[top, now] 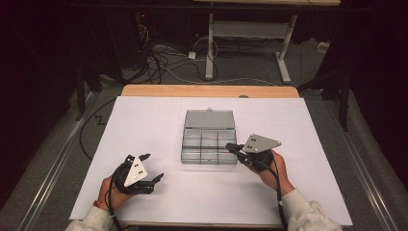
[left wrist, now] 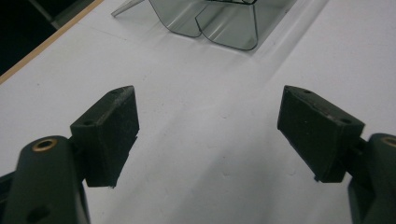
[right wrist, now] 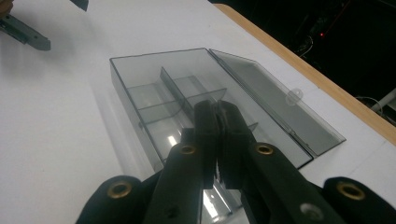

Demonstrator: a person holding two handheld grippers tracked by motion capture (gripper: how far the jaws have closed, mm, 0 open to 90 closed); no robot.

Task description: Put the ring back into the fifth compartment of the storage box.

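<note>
In the high view, a clear plastic compartment box (top: 209, 143) sits at the middle of the frame on a white sheet (top: 144, 120) that covers the wooden table (top: 144, 90), its lid (top: 210, 120) folded flat open toward the top of the frame. The right gripper (top: 229, 146) comes in from the lower right, held in the person's right hand (top: 274, 171), and its tips lie at the box's right edge with the jaws pressed together and nothing visible between them; whether they touch the box wall cannot be told from here. The left gripper (top: 154, 166) lies in the lower left of the frame, well apart from the box, held in the left hand (top: 113, 190), with its jaws spread wide and nothing between them. In the left gripper view, the two black jaws rise from the lower left and lower right corners with a broad stretch of bare white sheet between them, and a rounded corner of the box (left wrist: 224, 23) shows at the top centre, well apart from the pads. In the right gripper view, the jaws stand closed against each other at the lower middle of the frame, holding nothing, directly over the near compartments of the box (right wrist: 187, 107), whose dividers run toward the upper left; the open lid (right wrist: 275, 105) lies to the right along the wooden table edge (right wrist: 308, 70).
</note>
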